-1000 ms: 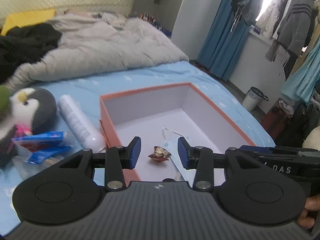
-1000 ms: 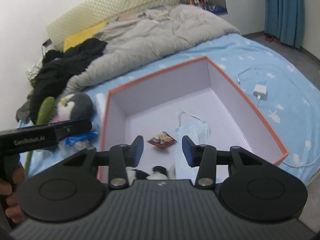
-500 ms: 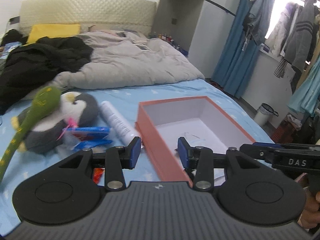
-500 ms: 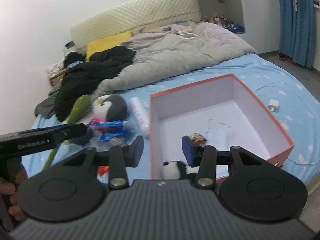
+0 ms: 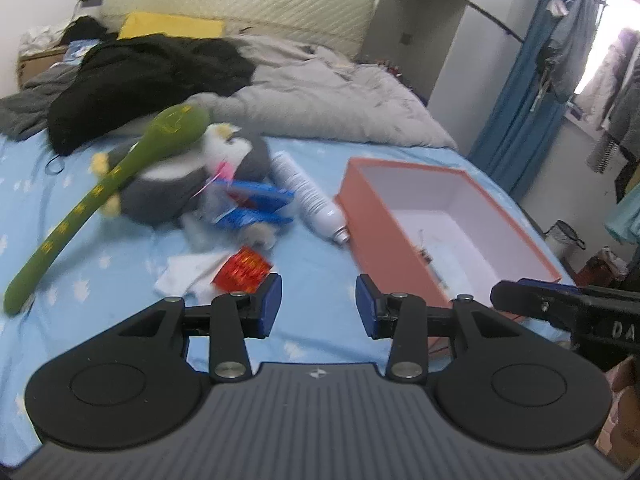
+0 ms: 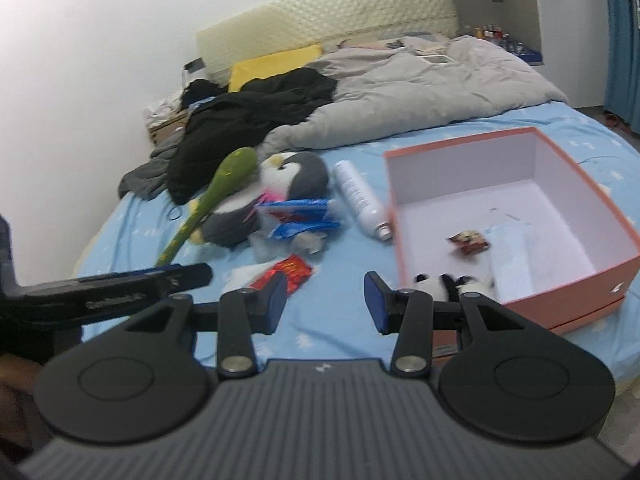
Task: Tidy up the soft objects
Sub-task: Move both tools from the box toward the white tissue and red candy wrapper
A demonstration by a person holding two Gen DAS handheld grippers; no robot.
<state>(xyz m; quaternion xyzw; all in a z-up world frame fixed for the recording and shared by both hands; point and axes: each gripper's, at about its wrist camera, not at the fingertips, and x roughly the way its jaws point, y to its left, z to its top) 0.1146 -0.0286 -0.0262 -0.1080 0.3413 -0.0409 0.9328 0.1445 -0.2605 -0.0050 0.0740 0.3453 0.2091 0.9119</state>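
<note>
A bed [image 6: 340,332] with a light blue sheet printed with small white shapes fills the room. A pale quilted headboard [image 6: 328,20] stands against a plain white wall [image 6: 100,40]. A yellow pillow [image 6: 276,66] lies at the head edge, with a rumpled grey duvet [image 6: 420,96] and dark clothing [image 6: 256,116] spread below it. Blue curtains [image 5: 516,120] hang beside a bright window [image 5: 612,16], with garments on a rail [image 5: 568,40]. A white cabinet [image 5: 416,32] stands past the bed's far corner.

My pads [image 5: 269,304] are blue. Below me: pale blue sheet [image 5: 320,336] with white stars, orange box [image 6: 576,300] lined white, green plush [image 5: 100,192] with yellow marks, grey-and-white penguin [image 6: 296,176], red wrapper [image 5: 242,270].
</note>
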